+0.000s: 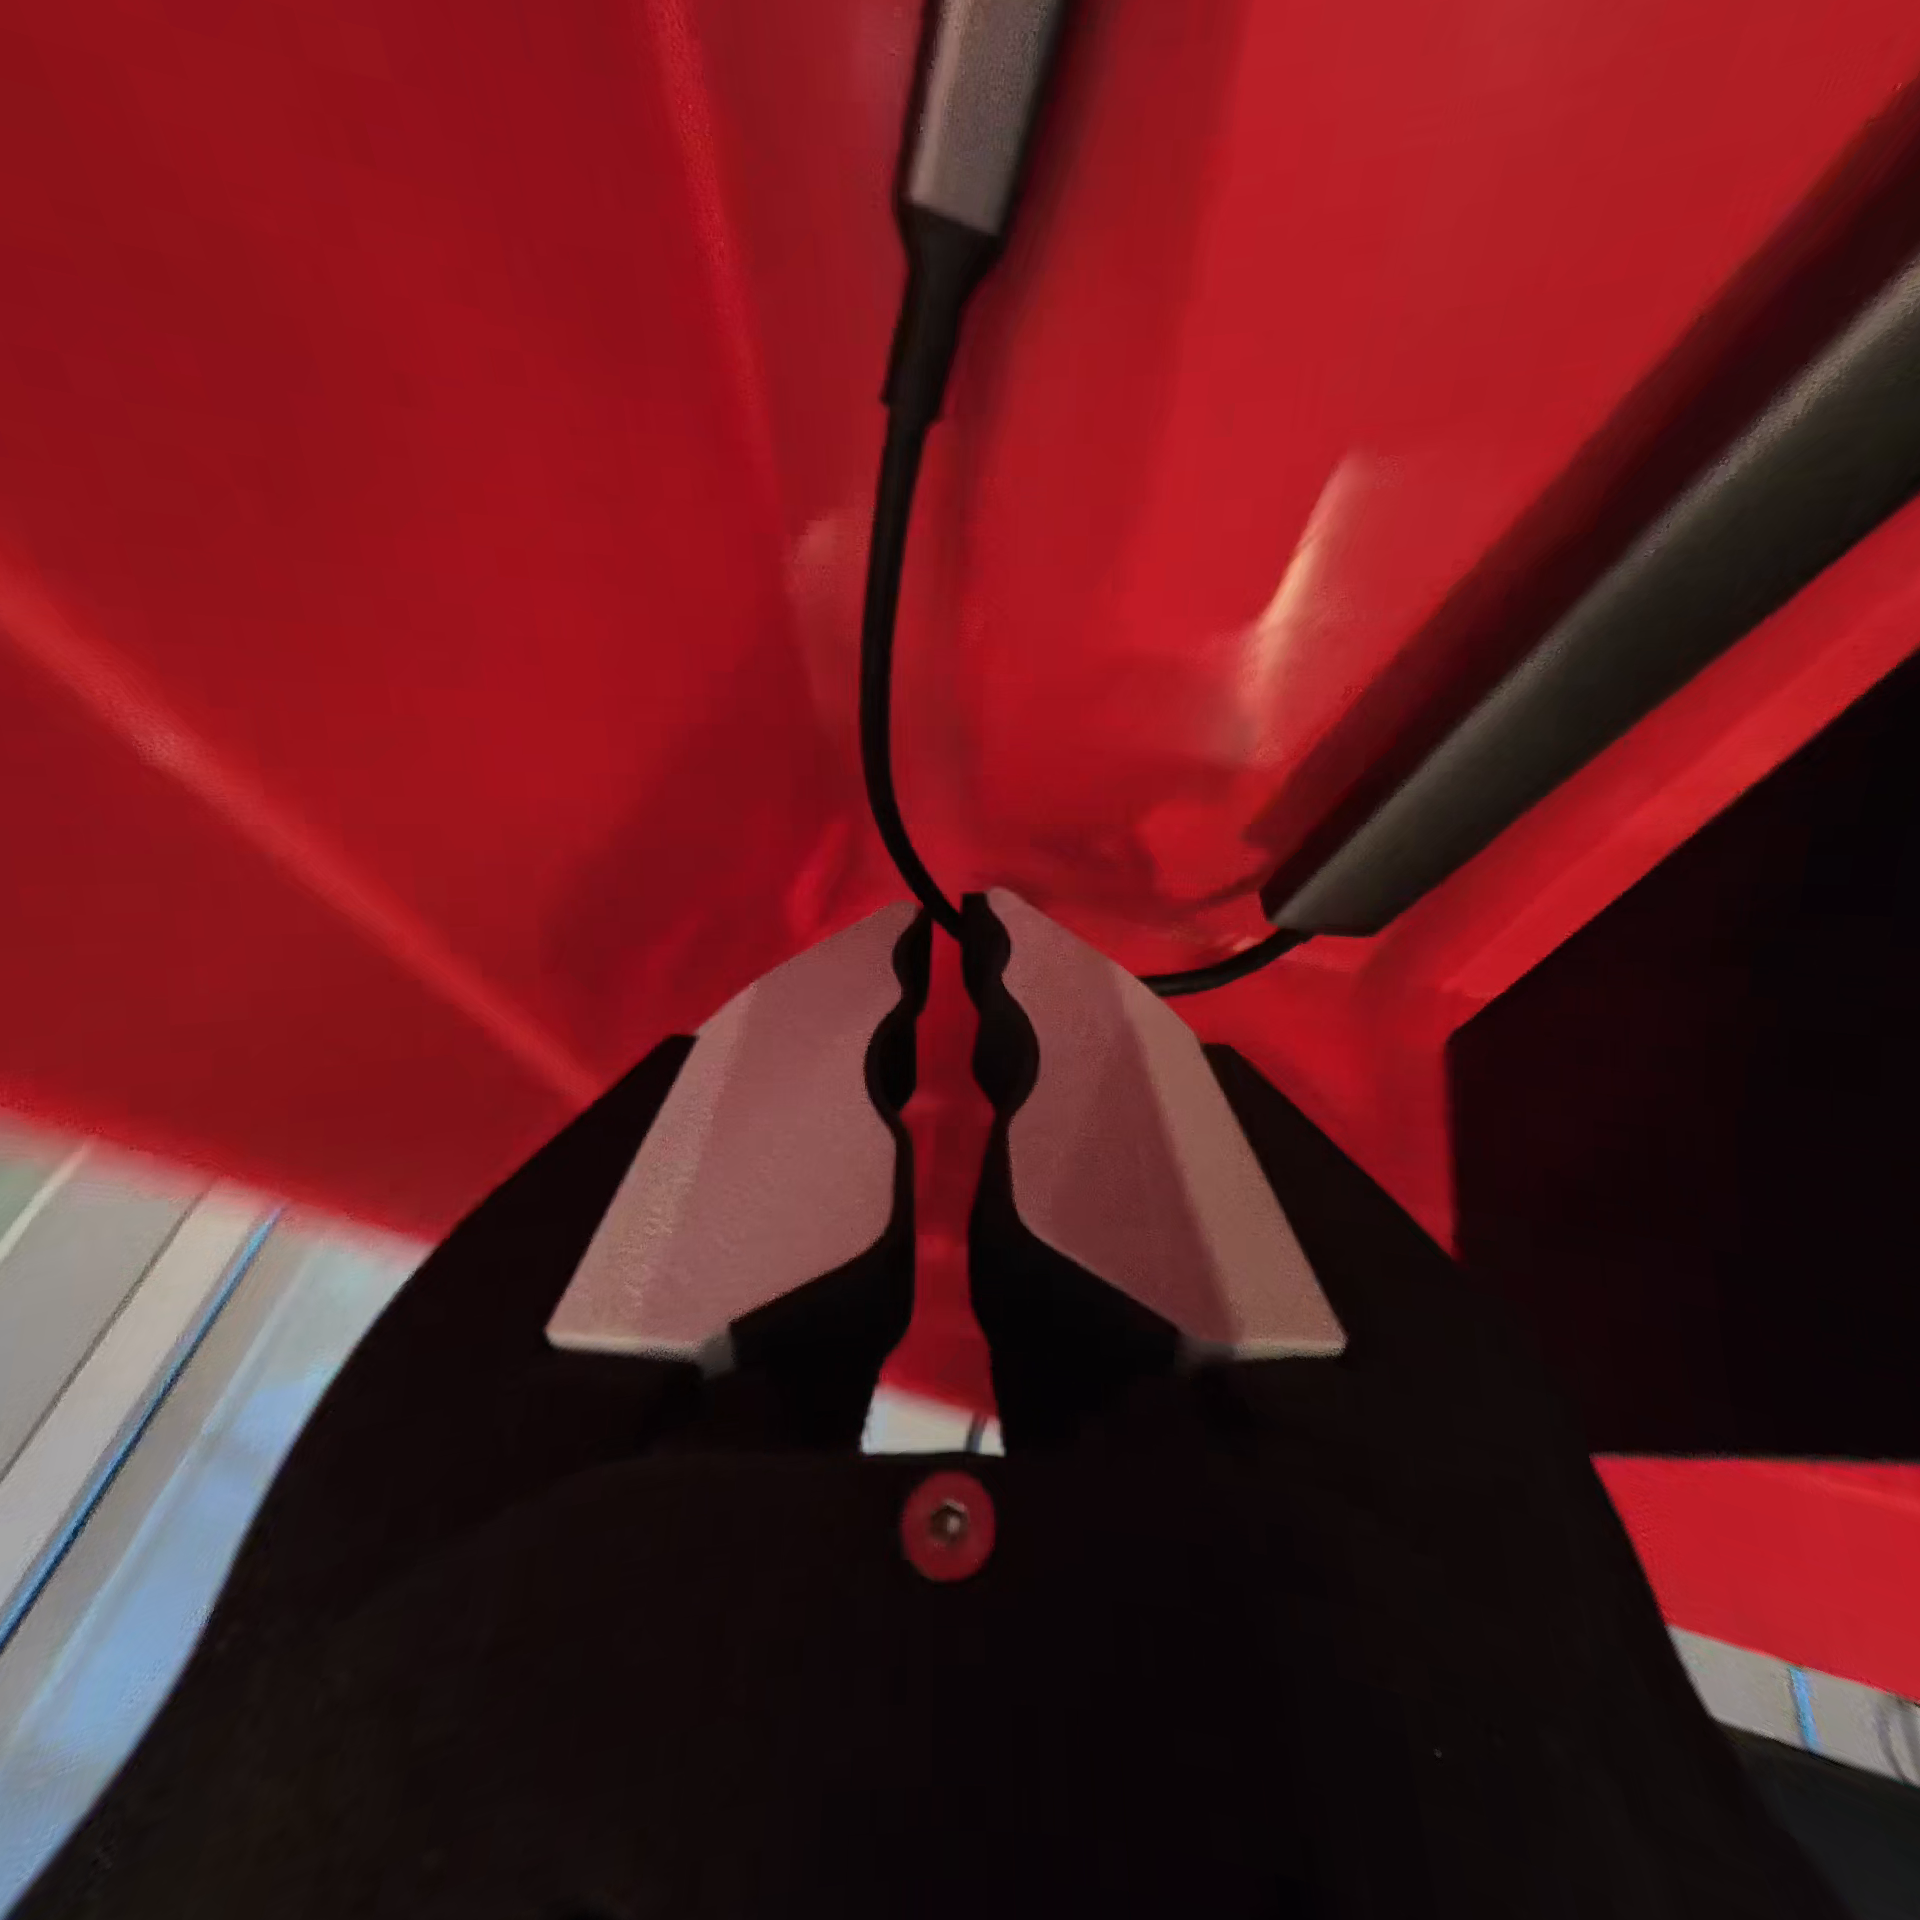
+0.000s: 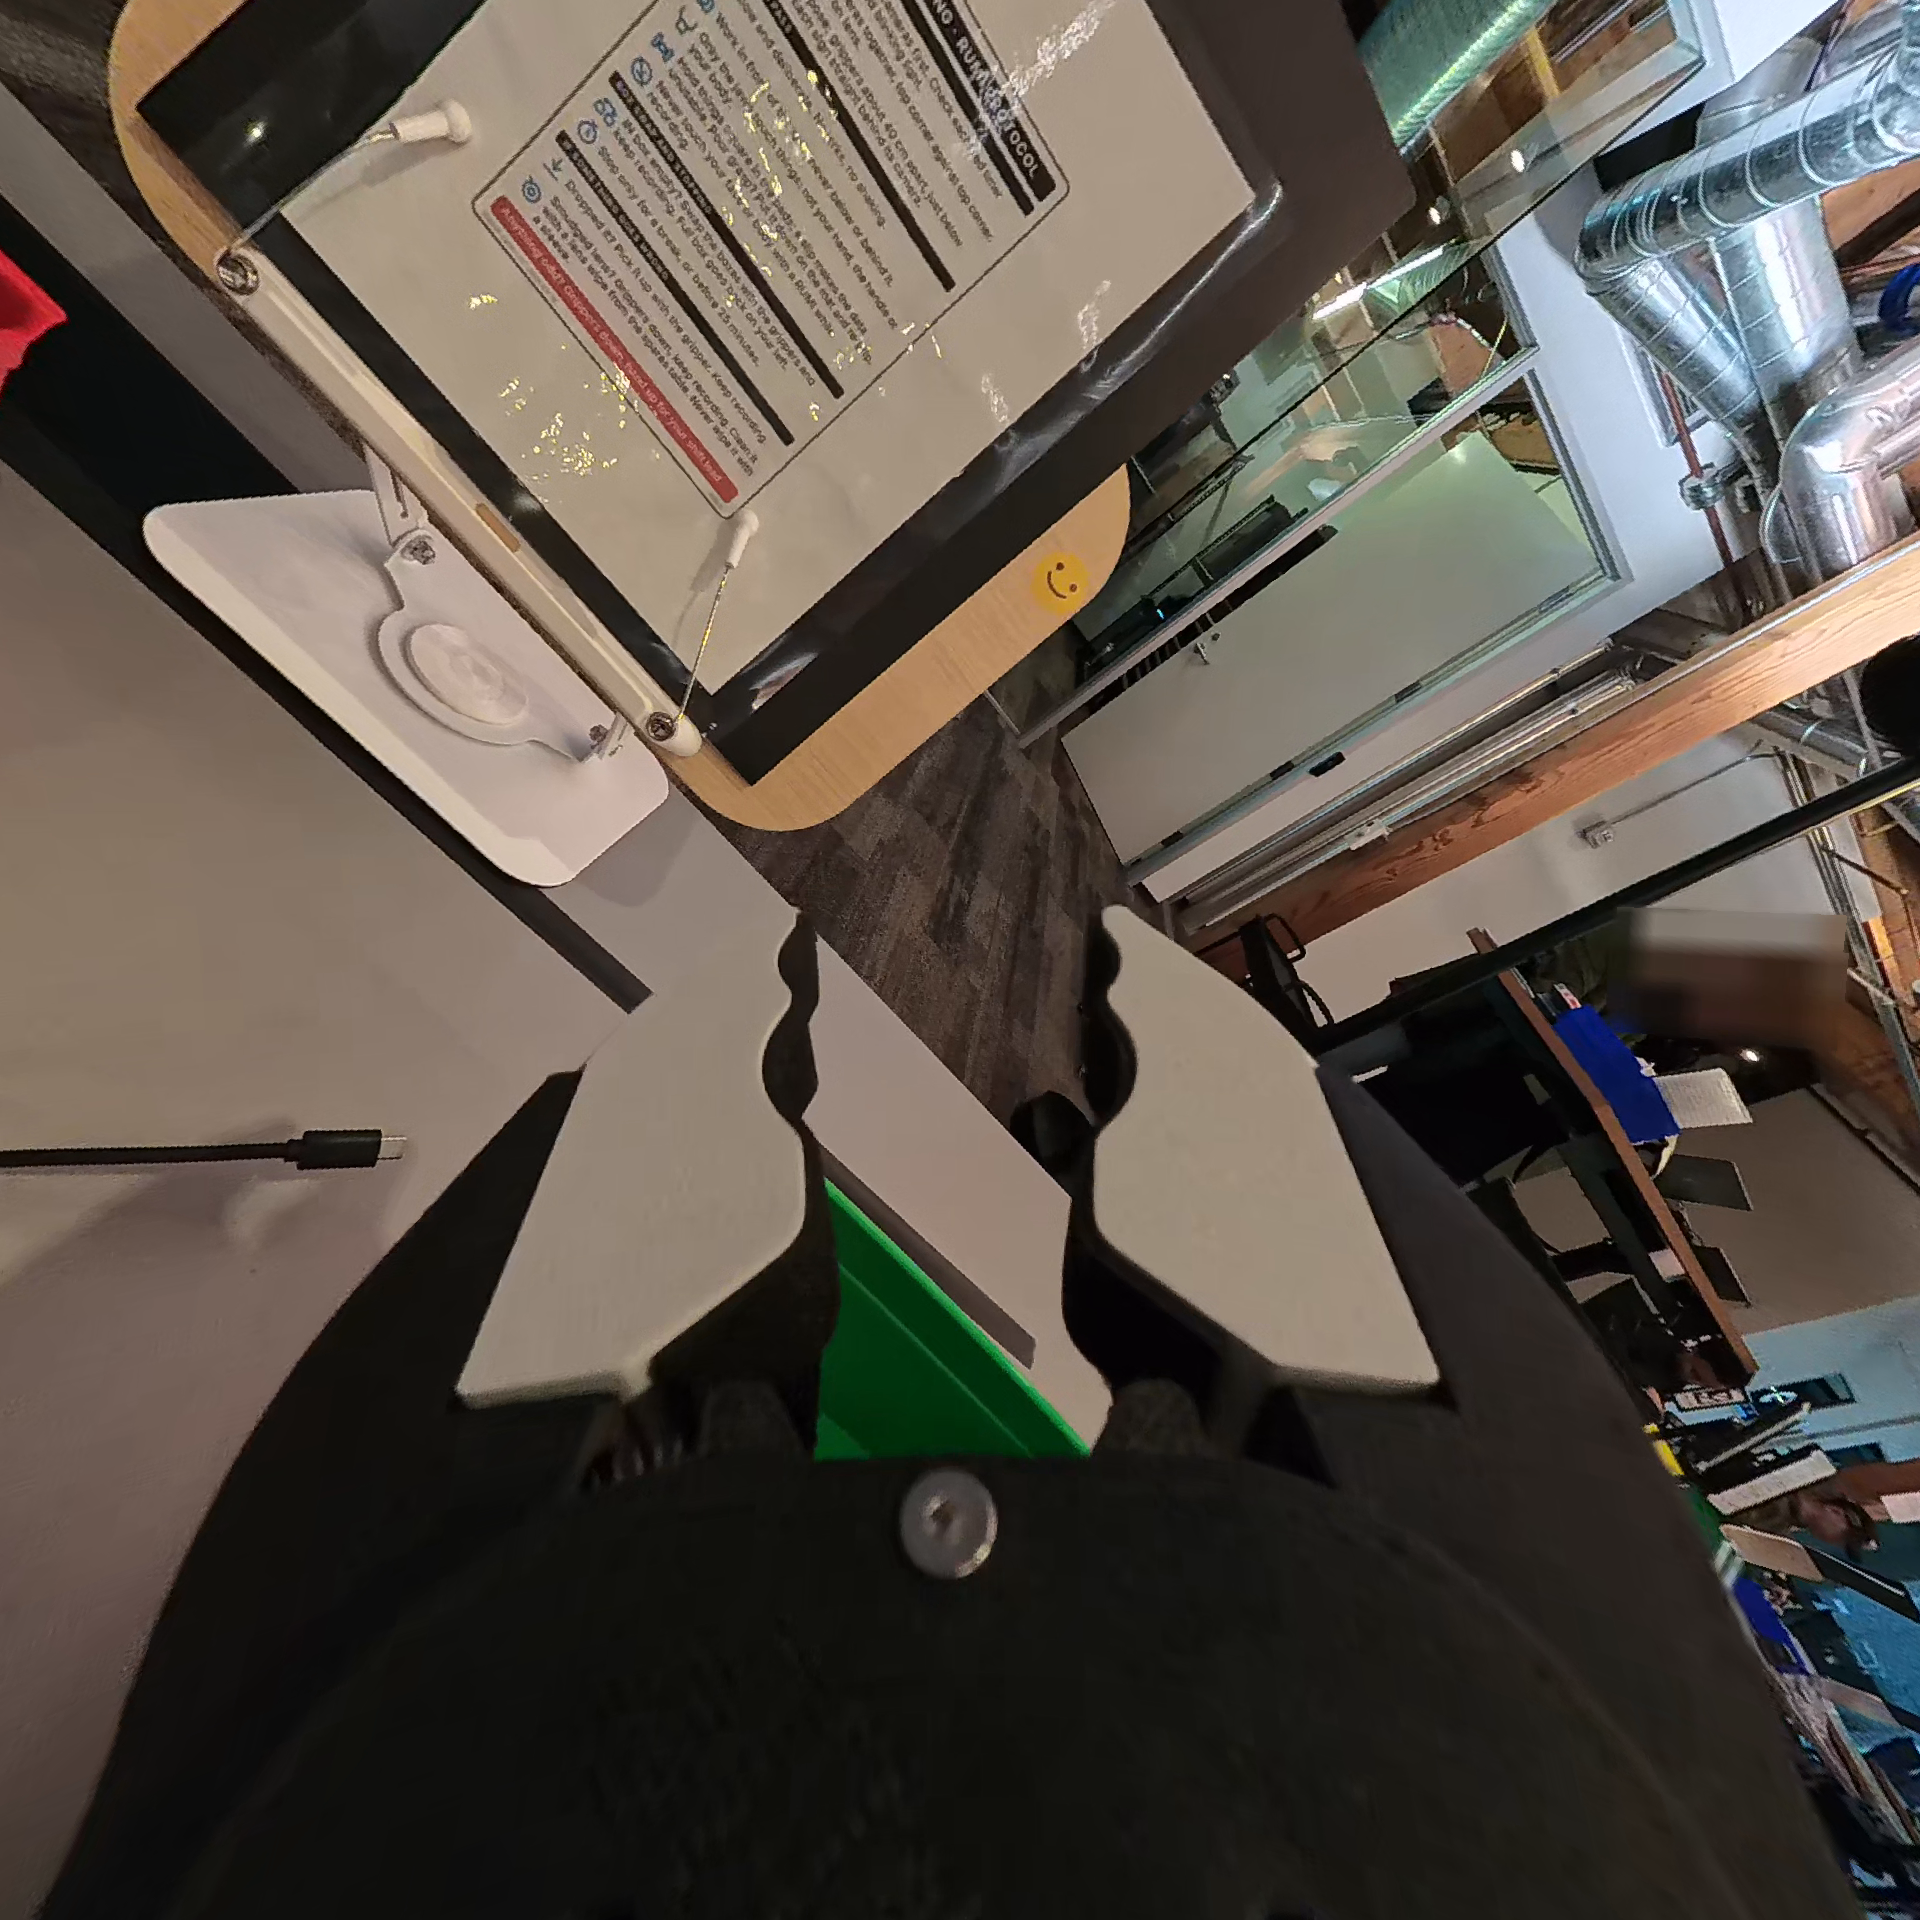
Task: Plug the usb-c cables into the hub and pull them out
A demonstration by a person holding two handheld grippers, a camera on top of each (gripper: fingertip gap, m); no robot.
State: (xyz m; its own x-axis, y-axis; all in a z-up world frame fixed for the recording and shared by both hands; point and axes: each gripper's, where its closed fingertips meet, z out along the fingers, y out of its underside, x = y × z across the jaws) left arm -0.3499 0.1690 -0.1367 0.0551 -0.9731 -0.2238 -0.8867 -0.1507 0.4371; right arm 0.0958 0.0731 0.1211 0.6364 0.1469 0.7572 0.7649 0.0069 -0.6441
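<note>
In the left wrist view my left gripper (image 1: 945, 916) is shut on a thin black cable (image 1: 883, 644) at its fingertips, inside a red bin (image 1: 416, 520). The cable runs up to a grey metal plug housing (image 1: 966, 114) at the top. Its other end curves right to a long grey hub (image 1: 1579, 644) lying slanted in the bin. In the right wrist view my right gripper (image 2: 956, 925) is open and empty, tilted above the white table (image 2: 208, 987). A black USB-C cable (image 2: 312, 1151) lies on the table to its left, plug end free.
A white stand (image 2: 416, 665) holding a framed printed sheet (image 2: 748, 239) stands at the table's far edge. A green bin (image 2: 914, 1351) shows below the table edge between my right fingers. Beyond are carpet, desks and glass walls. A dark block (image 1: 1683, 1091) borders the red bin on the right.
</note>
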